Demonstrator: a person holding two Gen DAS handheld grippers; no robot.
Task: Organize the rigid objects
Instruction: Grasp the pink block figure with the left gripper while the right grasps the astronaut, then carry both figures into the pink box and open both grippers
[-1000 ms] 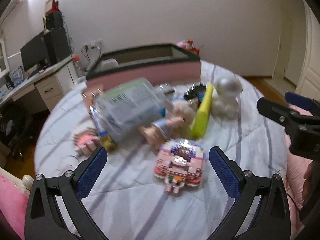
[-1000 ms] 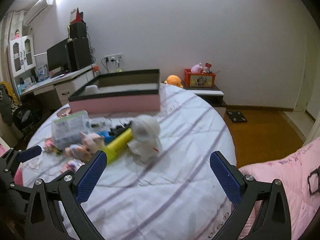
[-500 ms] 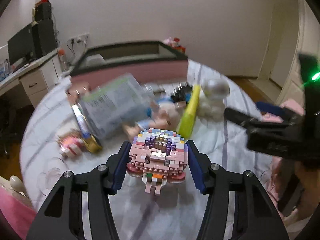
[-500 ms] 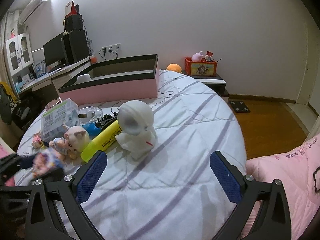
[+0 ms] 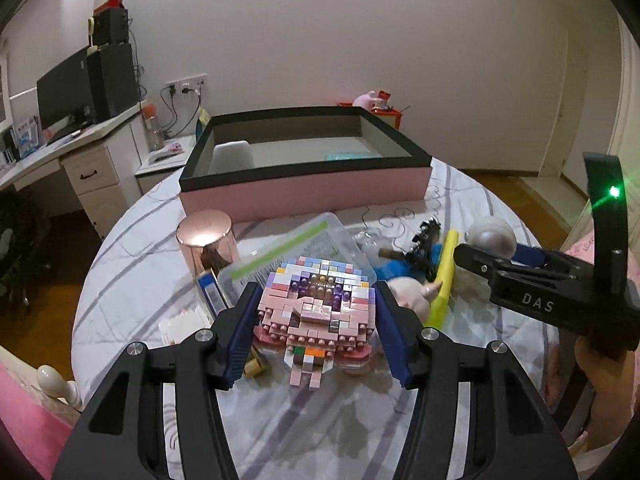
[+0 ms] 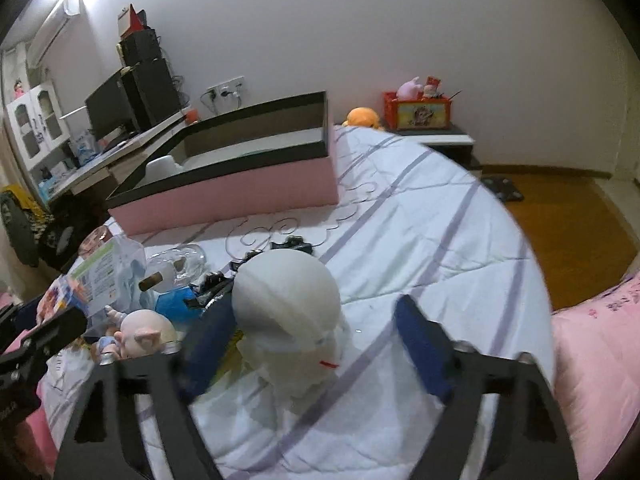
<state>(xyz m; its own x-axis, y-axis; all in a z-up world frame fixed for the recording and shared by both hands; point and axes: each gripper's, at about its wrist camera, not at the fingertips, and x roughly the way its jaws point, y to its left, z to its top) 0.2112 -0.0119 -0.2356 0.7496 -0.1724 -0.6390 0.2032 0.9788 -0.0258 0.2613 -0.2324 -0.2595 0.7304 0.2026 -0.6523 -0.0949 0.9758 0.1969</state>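
Note:
My left gripper point(image 5: 316, 336) is shut on a pink brick-built model point(image 5: 316, 312) and holds it above the round bed, in front of a pink storage box with a dark rim point(image 5: 304, 188). My right gripper point(image 6: 312, 344) is open, its fingers on either side of a white round-headed figure point(image 6: 288, 304) that stands on the bedspread; the fingers do not touch it. The right gripper's body also shows at the right of the left wrist view point(image 5: 552, 280). The box also shows in the right wrist view point(image 6: 224, 192).
A heap lies on the bed: a copper-coloured can point(image 5: 206, 244), a clear plastic case point(image 5: 296, 256), a yellow marker point(image 5: 442, 280), a pig figure point(image 6: 146, 332), a blue object point(image 6: 176, 304). A desk with a monitor point(image 5: 64, 92) stands left. A pink pillow point(image 6: 596, 380) lies right.
My left gripper closed on the pink brick model and lifted it off the bedspread. My right gripper moved forward and down until the white figure stood between its open fingers.

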